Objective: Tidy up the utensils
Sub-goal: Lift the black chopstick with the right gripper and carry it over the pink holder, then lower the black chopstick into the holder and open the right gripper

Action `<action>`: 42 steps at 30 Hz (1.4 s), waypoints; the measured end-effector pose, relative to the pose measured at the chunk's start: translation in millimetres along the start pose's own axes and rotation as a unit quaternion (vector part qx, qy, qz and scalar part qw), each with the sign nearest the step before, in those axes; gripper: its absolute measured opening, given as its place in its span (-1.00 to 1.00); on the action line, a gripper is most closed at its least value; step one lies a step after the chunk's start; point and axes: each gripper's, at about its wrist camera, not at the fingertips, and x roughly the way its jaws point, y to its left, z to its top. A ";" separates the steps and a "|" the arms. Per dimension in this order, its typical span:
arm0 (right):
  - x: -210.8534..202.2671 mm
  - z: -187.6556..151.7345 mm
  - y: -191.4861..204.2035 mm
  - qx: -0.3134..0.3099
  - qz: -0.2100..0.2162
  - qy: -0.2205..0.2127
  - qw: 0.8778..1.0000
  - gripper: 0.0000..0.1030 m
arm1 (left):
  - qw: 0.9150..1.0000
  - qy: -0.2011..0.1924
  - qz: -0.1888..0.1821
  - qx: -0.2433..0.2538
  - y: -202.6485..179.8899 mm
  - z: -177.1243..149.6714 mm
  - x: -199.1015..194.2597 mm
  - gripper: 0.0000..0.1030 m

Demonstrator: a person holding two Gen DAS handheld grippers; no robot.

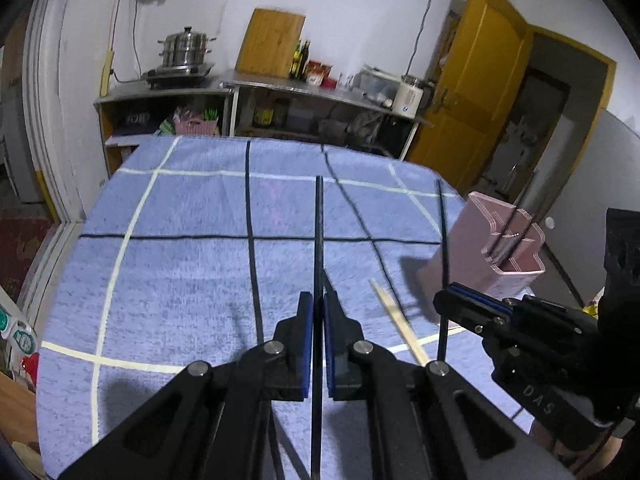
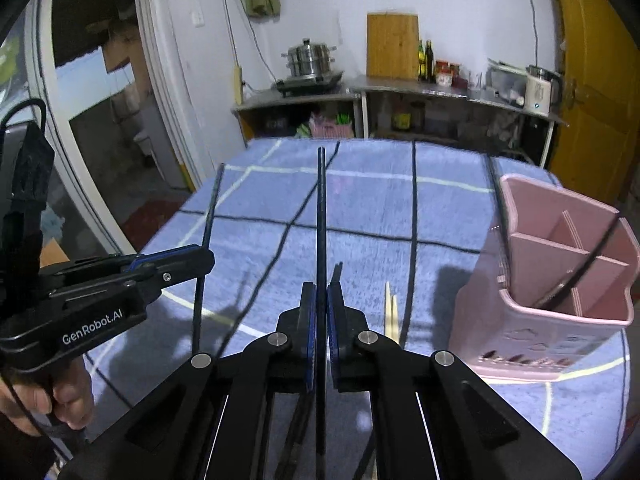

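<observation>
My worktop [image 1: 180, 280] wears a blue towel. The pink holder [image 2: 560, 292] stands at three o'clock. My left tongs [image 1: 318, 320] pinch one black chopstick [image 1: 319, 240]. My right tongs [image 2: 321, 312] pinch another black stick [image 2: 321, 208].

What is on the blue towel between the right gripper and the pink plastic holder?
In the right wrist view, two pale wooden chopsticks lie between the right gripper and the pink plastic holder.
</observation>
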 end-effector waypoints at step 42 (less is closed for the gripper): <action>-174.0 15.3 -96.6 0.094 -0.079 -0.147 0.982 -0.89 | 0.983 -0.045 -0.157 0.077 -145.8 76.8 -42.3 -0.89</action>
